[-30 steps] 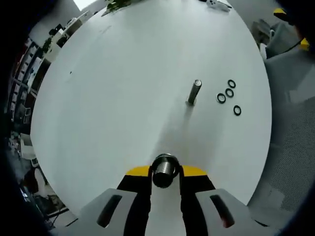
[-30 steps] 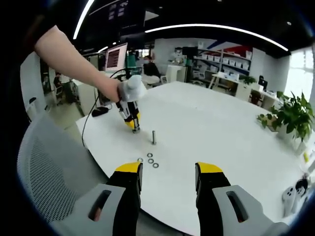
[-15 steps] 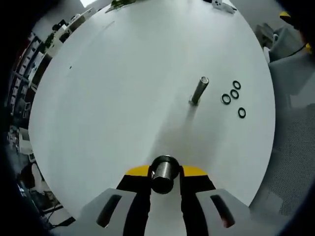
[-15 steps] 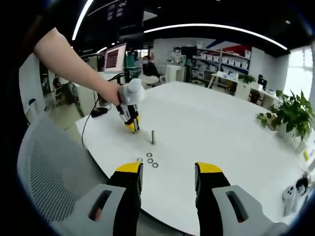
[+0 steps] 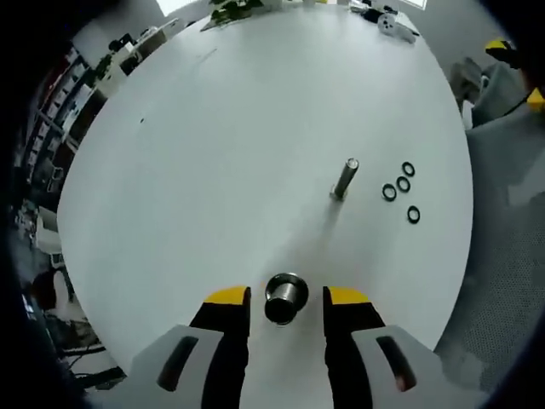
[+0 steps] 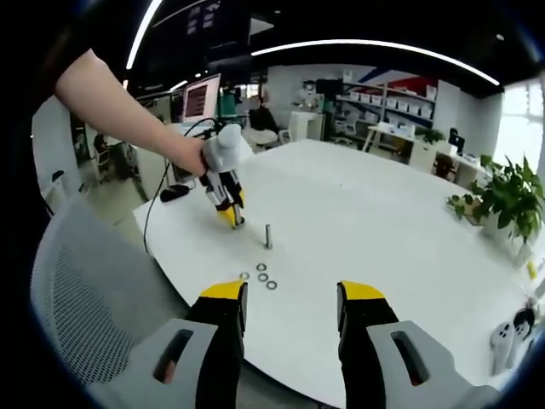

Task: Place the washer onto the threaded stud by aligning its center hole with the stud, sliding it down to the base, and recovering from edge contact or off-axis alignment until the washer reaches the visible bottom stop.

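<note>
round white table (image 6: 409, 230) | grey mesh chair (image 6: 77, 298) | potted plant (image 6: 504, 204) | shelving (image 6: 375, 106), possibly | ceiling light strips (image 6: 375, 47)

Big round white table (image 6: 358, 213) takes most of the floor. Grey mesh office chair (image 6: 72, 290) at its near-left edge. Green leafy potted plant (image 6: 502, 200) far right; white handheld controllers (image 6: 508, 328) on the table's right edge. Lit computer monitor (image 6: 198, 98) far left, black cable (image 6: 157, 209) trailing over the table edge. Shelving units (image 6: 383, 111) against the back wall.
</note>
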